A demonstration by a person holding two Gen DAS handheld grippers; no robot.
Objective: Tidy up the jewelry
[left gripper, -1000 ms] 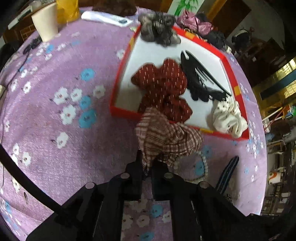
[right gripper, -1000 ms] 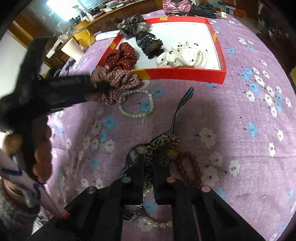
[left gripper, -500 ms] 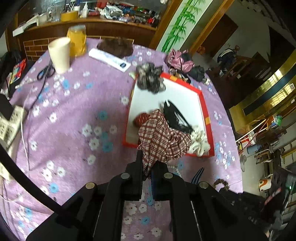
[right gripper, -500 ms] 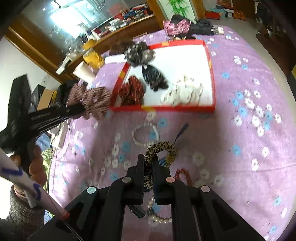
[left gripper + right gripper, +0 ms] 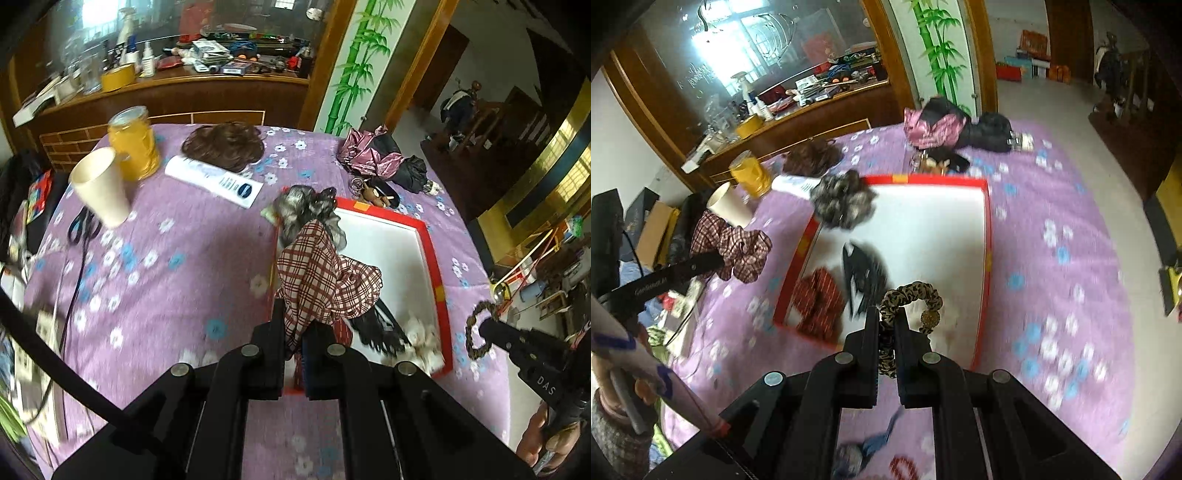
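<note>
Tray's far half free

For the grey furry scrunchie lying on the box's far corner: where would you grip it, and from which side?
Grip the grey furry scrunchie on the fluffy bulge overhanging the red box rim, coming from above. It lies flat and bunched, half across the corner, so a downward pinch on the raised fabric looks easiest; both tools are occupied now.
</note>
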